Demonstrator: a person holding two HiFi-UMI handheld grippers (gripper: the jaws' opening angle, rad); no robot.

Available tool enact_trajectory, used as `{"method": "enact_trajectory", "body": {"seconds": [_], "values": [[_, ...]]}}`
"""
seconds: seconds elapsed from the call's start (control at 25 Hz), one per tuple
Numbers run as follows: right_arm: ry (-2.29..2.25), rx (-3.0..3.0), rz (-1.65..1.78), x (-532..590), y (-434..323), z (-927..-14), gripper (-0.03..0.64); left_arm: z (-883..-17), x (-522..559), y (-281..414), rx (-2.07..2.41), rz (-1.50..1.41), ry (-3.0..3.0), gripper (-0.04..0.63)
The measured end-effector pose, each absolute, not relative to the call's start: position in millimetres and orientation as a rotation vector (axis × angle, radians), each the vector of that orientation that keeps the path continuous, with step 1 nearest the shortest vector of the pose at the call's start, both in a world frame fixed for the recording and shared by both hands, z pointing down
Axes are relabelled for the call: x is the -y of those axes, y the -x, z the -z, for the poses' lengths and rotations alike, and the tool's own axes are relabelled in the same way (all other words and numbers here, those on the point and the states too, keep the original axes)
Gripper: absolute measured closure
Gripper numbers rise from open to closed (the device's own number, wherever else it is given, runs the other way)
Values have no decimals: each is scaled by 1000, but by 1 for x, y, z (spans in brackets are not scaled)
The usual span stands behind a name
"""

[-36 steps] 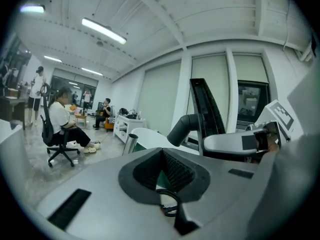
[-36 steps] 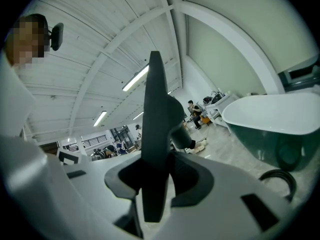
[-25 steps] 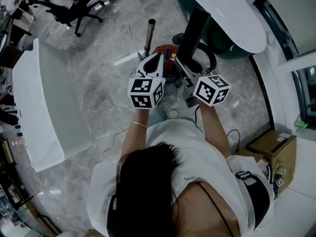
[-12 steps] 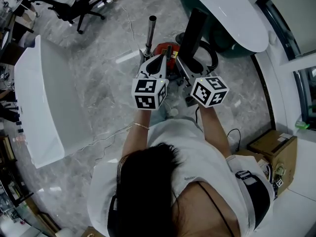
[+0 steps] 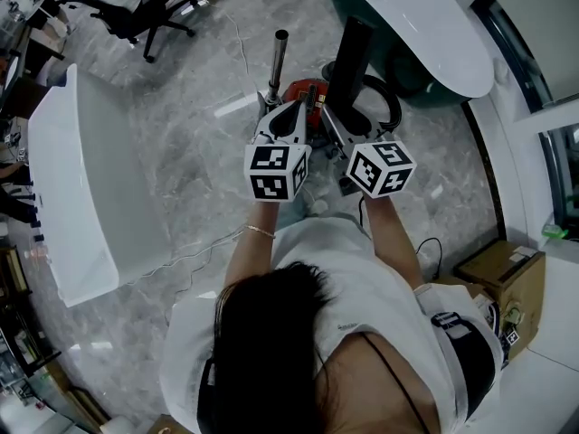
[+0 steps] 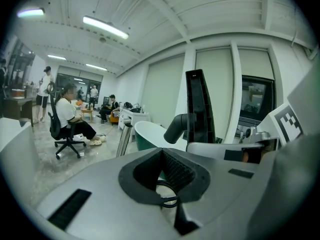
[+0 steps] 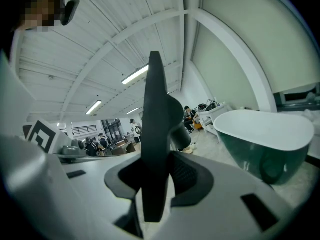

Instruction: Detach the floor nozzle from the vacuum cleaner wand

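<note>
The left claw (image 6: pixel 165 176) is pressed together, just left of the right claw (image 7: pixel 156 176). The right claw pinches the black floor nozzle (image 7: pixel 156 114), which stands upright on edge. Left of the nozzle and apart from it rises the metal wand (image 5: pixel 276 61), open end up. Between them, the red vacuum body (image 5: pixel 303 91) sits on the marble floor (image 5: pixel 181 152). A white tub (image 5: pixel 416 16) lies farther off.

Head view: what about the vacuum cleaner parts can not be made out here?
- Head view: the wand's lower end, hidden behind the left claw.
- Head view: the floor nozzle's lower end, covered by the right claw.
- Head view: the red vacuum body, mostly behind both claws.
</note>
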State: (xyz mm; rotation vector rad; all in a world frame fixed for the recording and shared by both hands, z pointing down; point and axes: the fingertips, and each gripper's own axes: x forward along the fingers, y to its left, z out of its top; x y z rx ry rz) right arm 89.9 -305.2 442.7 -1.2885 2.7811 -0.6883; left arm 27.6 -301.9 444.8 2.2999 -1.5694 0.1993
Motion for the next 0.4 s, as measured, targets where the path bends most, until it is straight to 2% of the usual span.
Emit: {"method": "enact_trajectory", "body": {"seconds": [0.4], "values": [[1286, -2797, 683, 301, -80, -447, 485, -450, 297, -20, 1577, -199, -2292, 592]]}}
